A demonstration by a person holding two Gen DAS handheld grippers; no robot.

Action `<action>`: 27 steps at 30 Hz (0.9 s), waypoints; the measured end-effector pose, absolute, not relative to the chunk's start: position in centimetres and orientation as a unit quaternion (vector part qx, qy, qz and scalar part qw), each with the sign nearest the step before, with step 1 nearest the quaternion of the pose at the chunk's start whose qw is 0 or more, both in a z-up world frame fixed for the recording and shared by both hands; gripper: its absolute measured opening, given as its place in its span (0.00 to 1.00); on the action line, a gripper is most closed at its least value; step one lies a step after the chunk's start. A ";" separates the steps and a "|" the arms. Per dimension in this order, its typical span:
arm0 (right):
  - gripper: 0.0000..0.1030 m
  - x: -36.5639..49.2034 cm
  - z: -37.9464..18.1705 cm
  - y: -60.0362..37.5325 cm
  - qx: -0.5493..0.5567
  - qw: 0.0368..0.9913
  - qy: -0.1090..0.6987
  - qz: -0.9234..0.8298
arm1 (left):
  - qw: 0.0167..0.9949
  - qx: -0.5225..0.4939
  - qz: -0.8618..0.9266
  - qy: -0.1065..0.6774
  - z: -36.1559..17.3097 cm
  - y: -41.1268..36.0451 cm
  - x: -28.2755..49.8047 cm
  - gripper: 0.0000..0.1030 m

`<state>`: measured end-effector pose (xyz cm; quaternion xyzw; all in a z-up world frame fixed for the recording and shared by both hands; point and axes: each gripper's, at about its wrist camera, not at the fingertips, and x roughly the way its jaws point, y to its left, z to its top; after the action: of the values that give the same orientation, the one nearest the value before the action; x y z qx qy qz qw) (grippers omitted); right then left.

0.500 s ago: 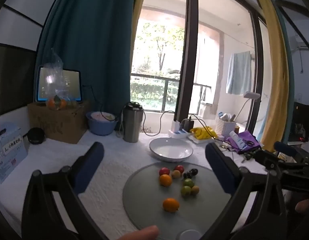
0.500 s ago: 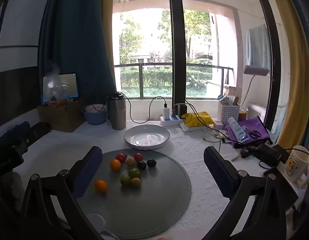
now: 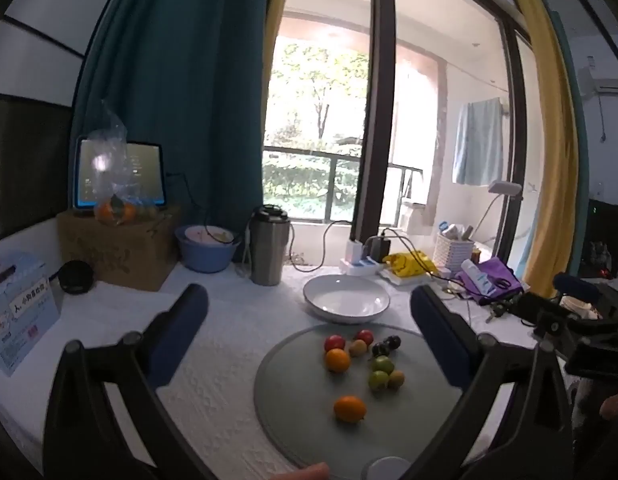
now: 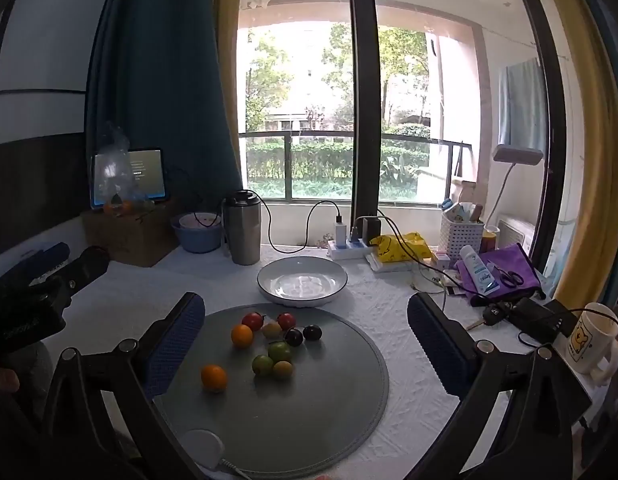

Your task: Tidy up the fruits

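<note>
Several small fruits lie on a round grey mat [image 3: 293, 408] [image 4: 309, 420]: two oranges [image 3: 349, 409] [image 4: 214, 377], red ones [image 3: 334, 343] [image 4: 253, 321], green ones [image 3: 381, 364] [image 4: 279, 351] and dark plums [image 4: 312, 332]. An empty white bowl [image 3: 346, 298] [image 4: 302, 280] stands just behind the mat. My left gripper [image 3: 309, 336] is open and empty, held above the mat's near left side. My right gripper [image 4: 307, 344] is open and empty, above the mat's near side.
A steel tumbler [image 3: 270, 250] [image 4: 243, 229], a blue bowl [image 3: 207, 249], a cardboard box with a tablet and bagged oranges [image 3: 117, 248], a power strip with cables [image 4: 349, 246], a white basket [image 4: 461, 234], purple cloth with scissors [image 4: 509, 272], a mug [image 4: 593, 336]. A white disc [image 4: 203, 446] on the mat's near edge.
Both grippers have shifted slightly; the fruits and bowl have not moved, and both stay open.
</note>
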<state>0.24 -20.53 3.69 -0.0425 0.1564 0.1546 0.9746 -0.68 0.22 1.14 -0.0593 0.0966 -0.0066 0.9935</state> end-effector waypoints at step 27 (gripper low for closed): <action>1.00 1.0 2.7 -21.3 -0.037 0.973 0.164 0.161 | 0.994 -0.065 -0.029 0.088 1.5 0.3 -1.2 0.99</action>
<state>1.01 -21.31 2.71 -0.0371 0.1639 0.1608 0.9726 -1.24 0.35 1.53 -0.0655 0.0876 -0.0293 0.9936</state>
